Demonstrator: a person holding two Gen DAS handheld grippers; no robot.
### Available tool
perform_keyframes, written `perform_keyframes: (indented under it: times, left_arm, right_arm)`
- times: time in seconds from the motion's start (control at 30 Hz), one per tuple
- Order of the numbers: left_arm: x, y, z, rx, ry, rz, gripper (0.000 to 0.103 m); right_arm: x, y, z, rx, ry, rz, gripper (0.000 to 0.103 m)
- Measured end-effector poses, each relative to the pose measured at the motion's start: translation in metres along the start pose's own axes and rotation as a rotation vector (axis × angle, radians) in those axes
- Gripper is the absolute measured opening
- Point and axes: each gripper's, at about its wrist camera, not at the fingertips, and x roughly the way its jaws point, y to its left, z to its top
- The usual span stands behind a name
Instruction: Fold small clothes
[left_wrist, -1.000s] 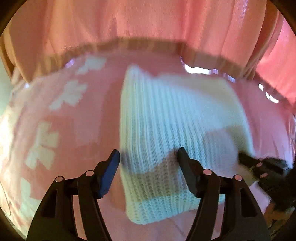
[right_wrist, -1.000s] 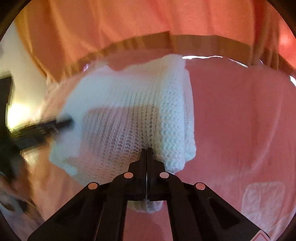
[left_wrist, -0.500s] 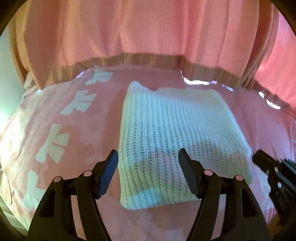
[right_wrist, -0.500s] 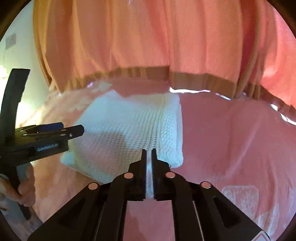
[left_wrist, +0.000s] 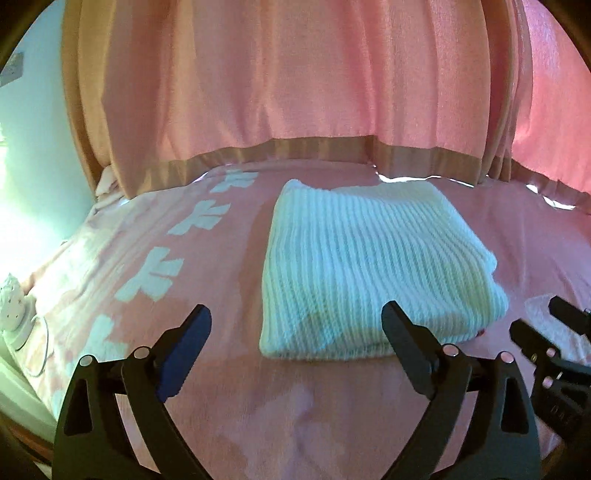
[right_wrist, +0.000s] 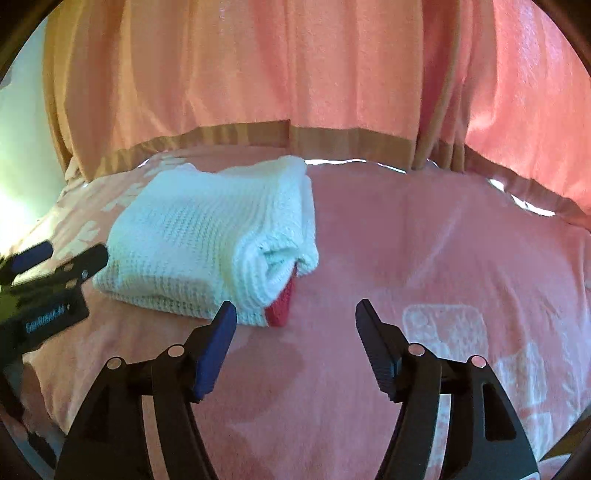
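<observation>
Sweater (left_wrist: 369, 273) folded on bedspread (left_wrist: 295, 413) | left gripper (left_wrist: 295, 332), right gripper (right_wrist: 293, 325) jaws opening, empty, short of near edge

the right gripper (left_wrist: 546, 332) is cut off by the frame's right edge in left wrist view. lettering on the left gripper (right_wrist: 55, 254) is too blurred to read, & a red piece (right_wrist: 280, 306) sits mostly hidden under the white knit (right_wrist: 207, 236).

A pink bedspread (left_wrist: 303, 413) covers the bed, with pale bow-like patterns running from 8 toward 11 o'clock. Pink curtains (left_wrist: 295, 74) with a tan hem band hang across 12 o'clock, daylight showing under the hem. A pale wall (left_wrist: 33, 147) stands at 9 o'clock, brightly lit.
</observation>
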Motion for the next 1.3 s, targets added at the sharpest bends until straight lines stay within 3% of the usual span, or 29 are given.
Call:
perform_keyframes:
  times: [0.33, 0.57, 1.3]
  left_arm:
    - [0.004, -0.003, -0.015, -0.031, 0.014, -0.01, 0.091]
    - [0.0, -0.012, -0.017, 0.008, -0.008, -0.016, 0.091]
    - [0.003, -0.013, -0.018, -0.015, 0.014, -0.004, 0.091]
  right_arm:
    - [0.0, -0.001, -0.011, 0.011, 0.021, 0.001, 0.066]
    - [0.001, 0.003, -0.012, 0.0, 0.016, -0.004, 0.066]
    - [0.004, 0.002, -0.012, -0.007, 0.018, 0.0, 0.066]
